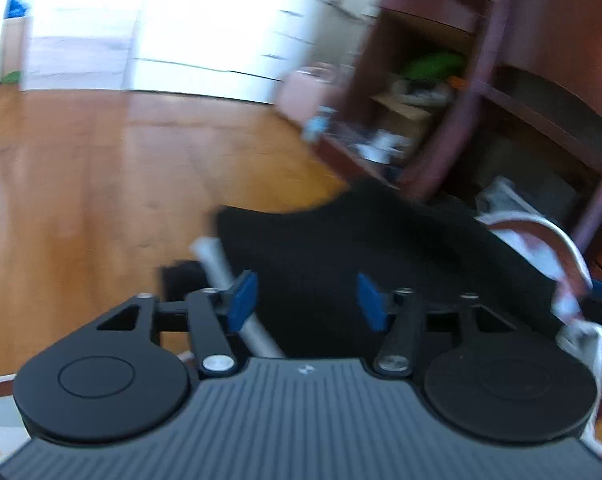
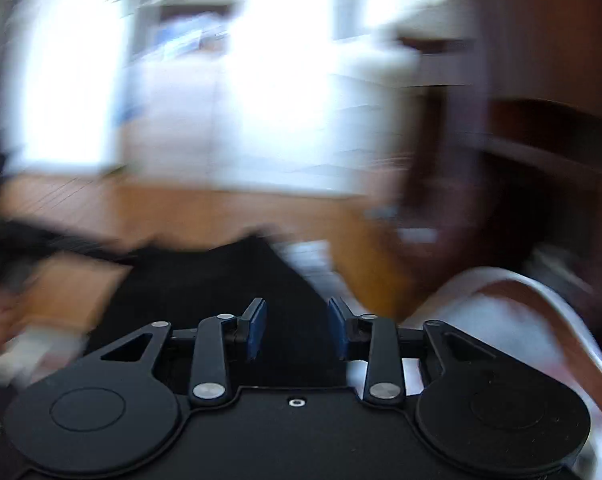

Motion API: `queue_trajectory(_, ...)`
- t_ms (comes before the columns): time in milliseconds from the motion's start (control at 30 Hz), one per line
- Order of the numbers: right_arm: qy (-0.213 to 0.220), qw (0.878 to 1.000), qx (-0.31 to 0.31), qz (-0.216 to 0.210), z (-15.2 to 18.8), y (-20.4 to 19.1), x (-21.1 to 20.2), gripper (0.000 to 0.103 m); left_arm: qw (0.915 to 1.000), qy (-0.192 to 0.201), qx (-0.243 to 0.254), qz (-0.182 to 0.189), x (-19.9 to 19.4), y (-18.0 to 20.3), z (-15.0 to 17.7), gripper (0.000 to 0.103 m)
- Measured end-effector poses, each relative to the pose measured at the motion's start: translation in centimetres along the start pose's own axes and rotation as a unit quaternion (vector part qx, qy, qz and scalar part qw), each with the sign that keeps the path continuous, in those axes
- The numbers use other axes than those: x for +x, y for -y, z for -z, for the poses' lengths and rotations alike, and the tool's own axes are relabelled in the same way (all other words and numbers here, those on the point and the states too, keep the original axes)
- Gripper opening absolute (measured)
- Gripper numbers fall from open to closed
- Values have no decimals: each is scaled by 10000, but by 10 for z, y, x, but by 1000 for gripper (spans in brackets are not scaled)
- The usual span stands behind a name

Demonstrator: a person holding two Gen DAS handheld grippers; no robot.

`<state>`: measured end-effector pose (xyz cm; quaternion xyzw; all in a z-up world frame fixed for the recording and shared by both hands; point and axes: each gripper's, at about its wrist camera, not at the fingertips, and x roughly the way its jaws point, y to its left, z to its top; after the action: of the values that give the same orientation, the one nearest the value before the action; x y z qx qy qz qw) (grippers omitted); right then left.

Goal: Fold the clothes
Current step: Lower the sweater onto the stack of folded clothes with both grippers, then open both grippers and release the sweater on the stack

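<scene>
A black garment (image 1: 341, 248) lies spread just beyond my left gripper (image 1: 307, 300). The blue pads (image 1: 243, 300) of that gripper stand wide apart and press on nothing. In the right wrist view the same black garment (image 2: 205, 288) fills the space ahead of my right gripper (image 2: 297, 330). A clear gap shows between its blue pads (image 2: 257, 330), and the cloth appears behind them, not pinched. Both views are blurred, the right one heavily.
A silver tube (image 1: 221, 268) runs diagonally under the left finger. A dark red wooden shelf unit (image 1: 421, 92) with clutter stands at the right, white drawers (image 1: 205, 28) at the back, wood floor (image 1: 101, 168) to the left. A white curved object (image 2: 513, 320) lies right of the garment.
</scene>
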<state>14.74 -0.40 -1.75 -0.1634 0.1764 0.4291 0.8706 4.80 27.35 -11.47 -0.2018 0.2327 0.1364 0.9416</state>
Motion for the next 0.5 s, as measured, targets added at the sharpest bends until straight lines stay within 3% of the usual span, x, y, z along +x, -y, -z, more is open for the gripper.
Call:
queue_trajectory(100,-94,9990,-80,-426,-12,5,36,35,9993,-11,363,53,5,21,5,60)
queue_trajectory(167,-356,9979,-220,-503,-20,7,67,36,9994,-39,327,117,5,23,6,61)
queue_trajectory(267,-560,9975,-424,109,-26,11,106,35,9996,-143,154,211,8,17,8,61)
queue_trajectory(400,-684,9966,279,377,-14,38,132,34,9992,-229,252,187,11,17,16,61)
queue_trajectory(500,-662,9948,548,554,-3,43,132,35,9992,-184,354,-50,12,19,22,61)
